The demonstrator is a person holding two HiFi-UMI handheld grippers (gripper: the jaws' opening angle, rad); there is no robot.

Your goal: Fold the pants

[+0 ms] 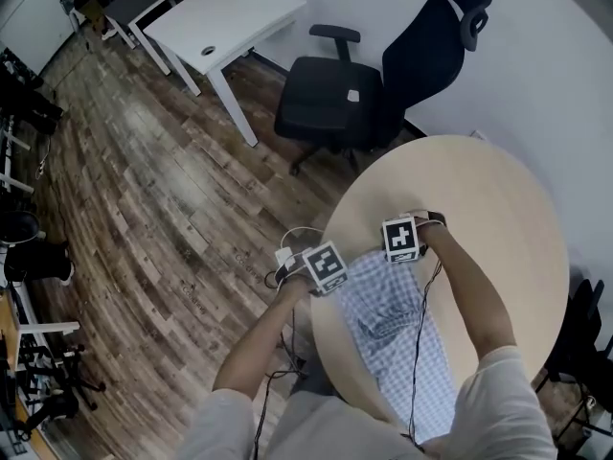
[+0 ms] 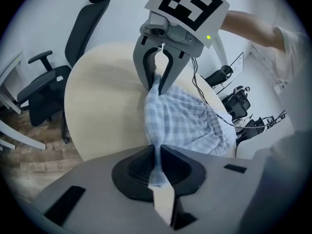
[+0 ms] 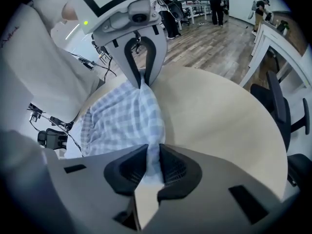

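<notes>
Left gripper (image 2: 157,152): jaws nearly together, pinching pants (image 2: 187,123) edge. Right gripper (image 3: 153,152), at its 3 o'clock: same pinch. Pants lie on round table (image 3: 219,111).

- The left gripper (image 2: 158,165) is cased in a smooth grey shell, and two black ribbed pads (image 2: 139,170) are set in a dark hollow at its front.
- The right gripper (image 3: 158,165) is built alike, with the same grey shell and black ribbed pads.
- A white cube (image 1: 325,266) printed with black square markers is mounted on the left gripper, and a matching one (image 1: 400,239) on the right.
- From the opposite gripper view, the fingers (image 2: 141,67) are seen as a dark curved fork under a pale grey head.
- A small green light (image 2: 208,37) is lit on that head.
- Thin black cables (image 1: 418,353) are attached.
- Short, pale sleeves (image 1: 503,391) are worn.
</notes>
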